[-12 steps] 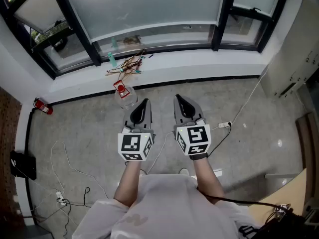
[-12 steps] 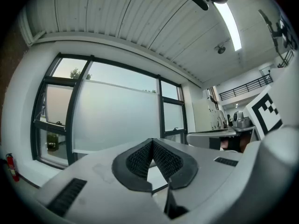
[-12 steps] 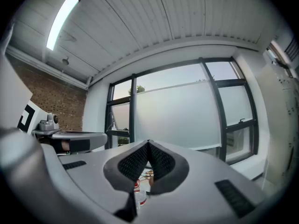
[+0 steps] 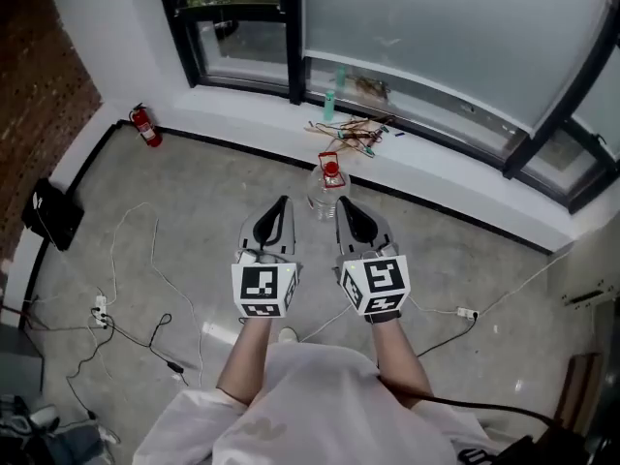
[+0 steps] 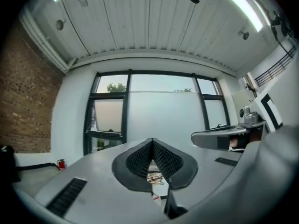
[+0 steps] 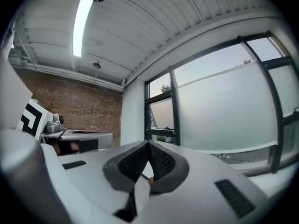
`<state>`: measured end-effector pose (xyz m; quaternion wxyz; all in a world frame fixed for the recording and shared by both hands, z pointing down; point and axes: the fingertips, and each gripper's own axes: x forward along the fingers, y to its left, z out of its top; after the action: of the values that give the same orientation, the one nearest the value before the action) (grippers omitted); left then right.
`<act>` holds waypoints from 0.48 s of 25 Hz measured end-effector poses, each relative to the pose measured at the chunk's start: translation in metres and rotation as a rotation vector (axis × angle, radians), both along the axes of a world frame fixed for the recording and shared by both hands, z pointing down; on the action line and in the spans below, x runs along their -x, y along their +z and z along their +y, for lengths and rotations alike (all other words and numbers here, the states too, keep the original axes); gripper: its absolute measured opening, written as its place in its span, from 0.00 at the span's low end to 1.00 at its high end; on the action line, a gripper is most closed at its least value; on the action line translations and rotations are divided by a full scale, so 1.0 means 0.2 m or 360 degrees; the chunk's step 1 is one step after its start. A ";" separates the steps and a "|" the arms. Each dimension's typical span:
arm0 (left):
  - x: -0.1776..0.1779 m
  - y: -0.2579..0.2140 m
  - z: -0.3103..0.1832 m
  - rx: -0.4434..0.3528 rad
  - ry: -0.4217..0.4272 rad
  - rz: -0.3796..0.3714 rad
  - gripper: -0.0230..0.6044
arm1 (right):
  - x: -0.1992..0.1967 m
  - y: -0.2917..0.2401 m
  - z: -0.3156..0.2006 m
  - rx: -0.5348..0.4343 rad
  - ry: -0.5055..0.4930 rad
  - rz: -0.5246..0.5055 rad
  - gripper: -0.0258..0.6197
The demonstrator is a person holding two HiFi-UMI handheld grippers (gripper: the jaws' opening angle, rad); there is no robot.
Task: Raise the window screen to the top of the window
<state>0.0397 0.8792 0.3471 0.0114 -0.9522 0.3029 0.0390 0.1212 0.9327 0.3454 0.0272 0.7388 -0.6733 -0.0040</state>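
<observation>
Fire extinguisher [image 4: 145, 126]: stands at the left edge of the floor, against the wall below the window. It has no part in the job.
Left gripper [image 4: 282, 204]: held level above the floor and aimed at the window. Jaws are pressed together with nothing between them.
Bottle [image 4: 326, 184]: clear with a red cap, on the floor near its far edge, just below the window sill [image 4: 446, 172] and ahead of both grippers.
Right gripper [image 4: 347, 206]: just beside the left gripper, also level. Jaws are pressed together and empty.
Window screen [image 4: 455, 27]: a pale, translucent sheet over the wide middle pane, well apart from both grippers. The left gripper view shows a strip of clear glass above its upper edge, so it is judged short of the top.
Expected handling: probably light and thin. The sheet would likely flex or crease if pinched. The pale rail [image 4: 417, 87] along its lower edge looks stiff and smooth.
Grip location: take a rail, never the sheet, with one gripper either side of centre so the screen rises level and does not bind in the frame. Which edge travels cannot be told from here.
</observation>
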 end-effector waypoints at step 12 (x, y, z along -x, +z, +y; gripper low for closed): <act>1.37 0.19 -0.71 0.0154 -0.0826 0.0046 0.04 | 1.35 0.11 -0.93 0.0029 -0.0873 -0.0066 0.03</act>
<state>-0.2351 0.7368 0.3852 -0.0288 -0.8414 0.5386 0.0338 -0.1488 0.7458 0.3670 0.0181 0.5285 -0.8487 0.0100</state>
